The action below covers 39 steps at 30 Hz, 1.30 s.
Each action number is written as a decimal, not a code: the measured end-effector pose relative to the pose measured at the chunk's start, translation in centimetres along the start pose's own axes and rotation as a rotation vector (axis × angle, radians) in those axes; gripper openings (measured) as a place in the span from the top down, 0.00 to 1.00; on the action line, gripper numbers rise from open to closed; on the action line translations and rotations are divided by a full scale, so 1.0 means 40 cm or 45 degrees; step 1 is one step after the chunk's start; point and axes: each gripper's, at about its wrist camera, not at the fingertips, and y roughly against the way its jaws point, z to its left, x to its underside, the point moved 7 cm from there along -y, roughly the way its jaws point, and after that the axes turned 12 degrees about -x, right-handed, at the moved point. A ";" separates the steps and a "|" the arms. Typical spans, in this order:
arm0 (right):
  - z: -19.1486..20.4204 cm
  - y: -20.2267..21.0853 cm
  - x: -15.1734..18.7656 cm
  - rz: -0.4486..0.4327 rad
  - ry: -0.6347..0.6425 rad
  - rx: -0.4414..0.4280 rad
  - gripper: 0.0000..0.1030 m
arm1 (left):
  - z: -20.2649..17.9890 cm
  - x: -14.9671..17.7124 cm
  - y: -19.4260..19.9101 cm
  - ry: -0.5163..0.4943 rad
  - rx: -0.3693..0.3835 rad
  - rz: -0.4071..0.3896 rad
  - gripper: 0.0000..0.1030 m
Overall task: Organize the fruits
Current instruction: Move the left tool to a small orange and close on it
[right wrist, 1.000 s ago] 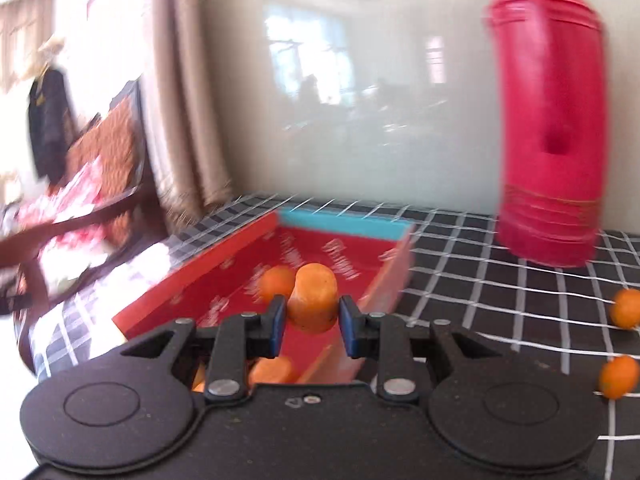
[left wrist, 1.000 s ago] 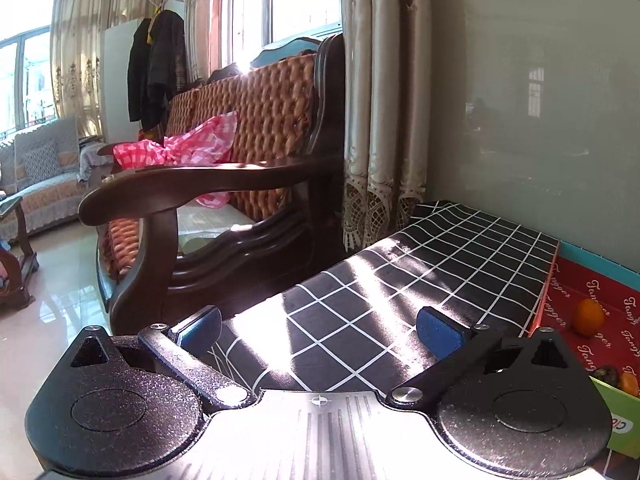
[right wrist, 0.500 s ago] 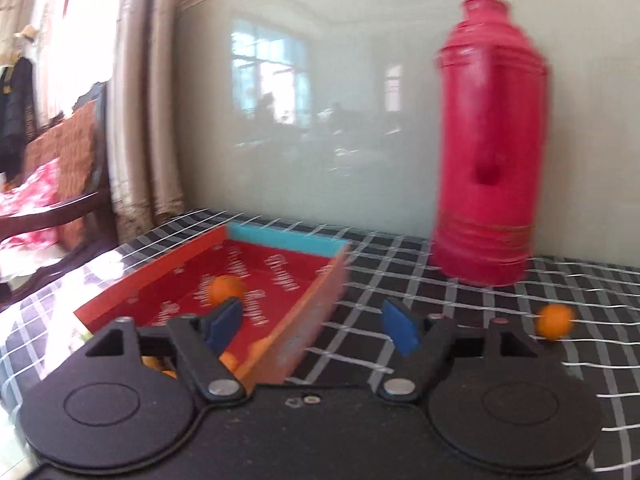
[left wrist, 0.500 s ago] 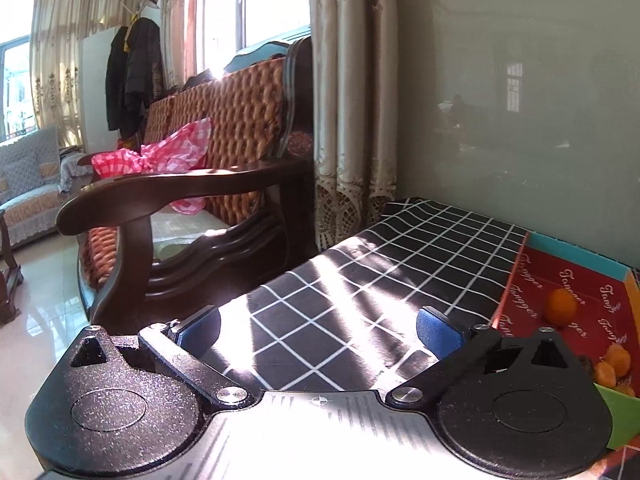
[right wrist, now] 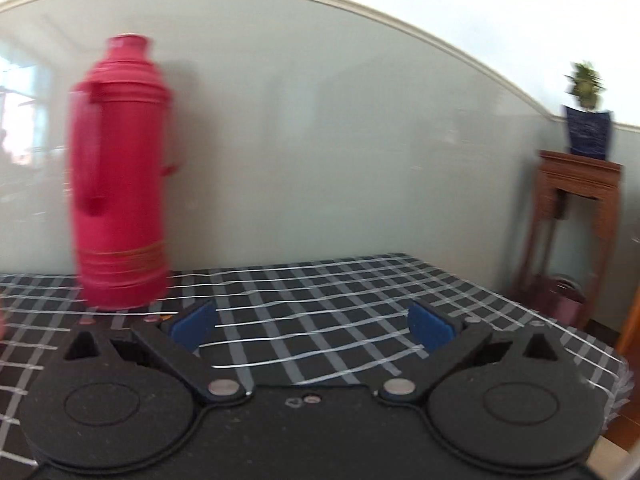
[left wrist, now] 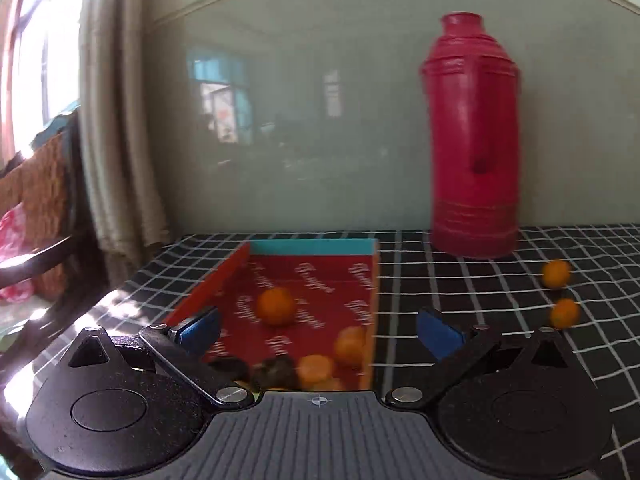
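A red box [left wrist: 312, 280] with a teal far wall lies on the black checked tablecloth [left wrist: 460, 292]. It holds one orange [left wrist: 275, 306] mid-box and several oranges [left wrist: 348, 346] and dark fruits [left wrist: 276, 372] at its near end. Two loose oranges [left wrist: 557, 273] [left wrist: 564, 313] lie on the cloth to the right. My left gripper [left wrist: 318, 330] is open and empty, above the box's near end. My right gripper [right wrist: 312, 324] is open and empty over bare cloth [right wrist: 320, 300], right of the box.
A tall red thermos [left wrist: 474, 140] stands at the back by the wall; it also shows in the right wrist view [right wrist: 120, 176]. A wooden armchair [left wrist: 36, 216] and curtain [left wrist: 116, 140] are left of the table. A wooden stand [right wrist: 572, 220] with a potted plant is at right.
My right gripper let go of an orange over the box, opened, and swung right past the thermos. My left gripper swung right from the armchair to face the box.
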 end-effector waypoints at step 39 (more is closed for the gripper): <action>-0.145 0.001 -0.013 0.001 -0.111 0.065 0.06 | -0.521 0.022 0.007 -0.322 0.414 -0.025 0.71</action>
